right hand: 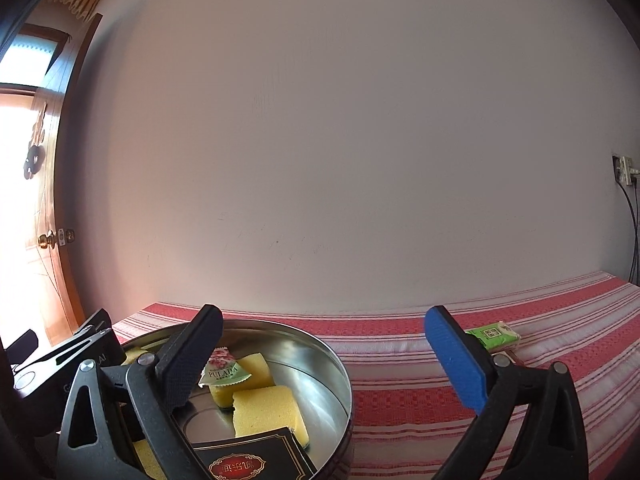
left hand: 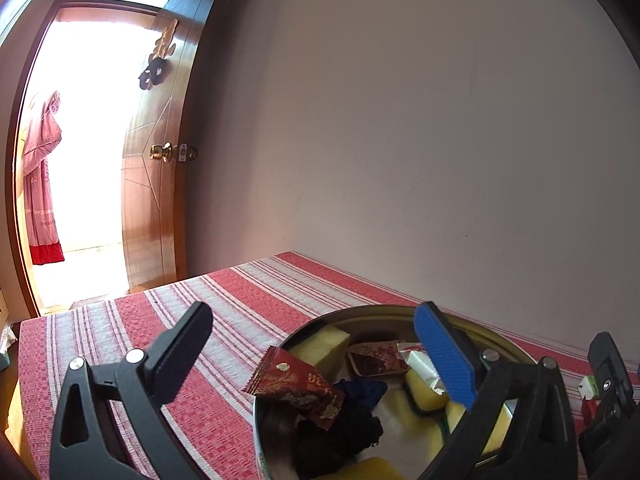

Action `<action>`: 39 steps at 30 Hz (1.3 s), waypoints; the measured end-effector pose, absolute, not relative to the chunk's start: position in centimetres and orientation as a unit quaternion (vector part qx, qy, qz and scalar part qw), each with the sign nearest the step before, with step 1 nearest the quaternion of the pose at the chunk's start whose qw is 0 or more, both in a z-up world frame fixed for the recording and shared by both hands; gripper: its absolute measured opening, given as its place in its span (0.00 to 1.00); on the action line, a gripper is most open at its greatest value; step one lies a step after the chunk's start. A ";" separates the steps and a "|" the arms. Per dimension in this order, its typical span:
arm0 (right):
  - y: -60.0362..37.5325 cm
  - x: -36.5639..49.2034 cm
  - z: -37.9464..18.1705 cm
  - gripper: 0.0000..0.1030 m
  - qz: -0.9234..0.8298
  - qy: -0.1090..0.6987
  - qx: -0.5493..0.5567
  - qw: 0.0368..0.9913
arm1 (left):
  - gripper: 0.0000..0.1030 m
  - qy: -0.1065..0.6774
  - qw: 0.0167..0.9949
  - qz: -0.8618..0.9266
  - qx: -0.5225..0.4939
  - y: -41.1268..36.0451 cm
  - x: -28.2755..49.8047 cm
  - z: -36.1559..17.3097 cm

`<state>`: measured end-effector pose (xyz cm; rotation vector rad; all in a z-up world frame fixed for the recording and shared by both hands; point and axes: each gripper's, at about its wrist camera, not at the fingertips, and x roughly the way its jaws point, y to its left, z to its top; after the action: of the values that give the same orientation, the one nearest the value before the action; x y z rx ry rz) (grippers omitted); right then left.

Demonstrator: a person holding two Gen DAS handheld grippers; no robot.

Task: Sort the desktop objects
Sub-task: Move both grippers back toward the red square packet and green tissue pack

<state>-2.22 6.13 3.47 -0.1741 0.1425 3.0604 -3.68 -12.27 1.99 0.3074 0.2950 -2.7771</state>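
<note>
- Round metal tin (left hand: pixel 516 350) sits on the striped cloth (left hand: pixel 248 292) near the wall; it looks like the collecting bin for the sort.
- Tin holds yellow sponges (right hand: pixel 268 404), a red snack packet (left hand: pixel 298 388) propped on the left rim, a green-white sachet (right hand: pixel 224 368), a dark card (right hand: pixel 256 460) and some dark fabric (left hand: pixel 352 428).
- Left gripper (left hand: pixel 320 354) hangs over the tin, jaws spread wide, nothing between them; red packet lies just below and between its fingers.
- Right gripper (right hand: pixel 332 356) is also released and empty, poised over the tin's right rim.
- Green tissue pack (right hand: pixel 494 336) lies on the cloth, right of the tin and just beyond the right gripper's blue finger (right hand: pixel 456 360); it is outside the tin, so likely the next pick.
- Small green-white item at the far right of the left view, half hidden; can't tell what.
</note>
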 end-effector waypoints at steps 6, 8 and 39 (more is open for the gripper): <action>8.0 -1.5 3.2 1.00 0.994 0.068 -0.068 0.055 | 0.99 0.096 0.136 -0.981 0.097 -11.0 -3.3 1.9; 8.5 -1.2 3.3 1.00 0.993 0.065 -0.065 0.068 | 0.99 0.086 0.125 -0.983 0.099 -10.3 -3.4 1.8; 22.7 1.3 4.1 0.99 0.979 0.042 -0.086 0.181 | 0.99 -0.014 -0.023 -0.994 0.108 -1.2 -2.1 2.0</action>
<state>1.27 22.69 4.07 -0.2424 0.1181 2.7639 -2.06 -1.16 2.00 0.3433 -0.0446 -3.1693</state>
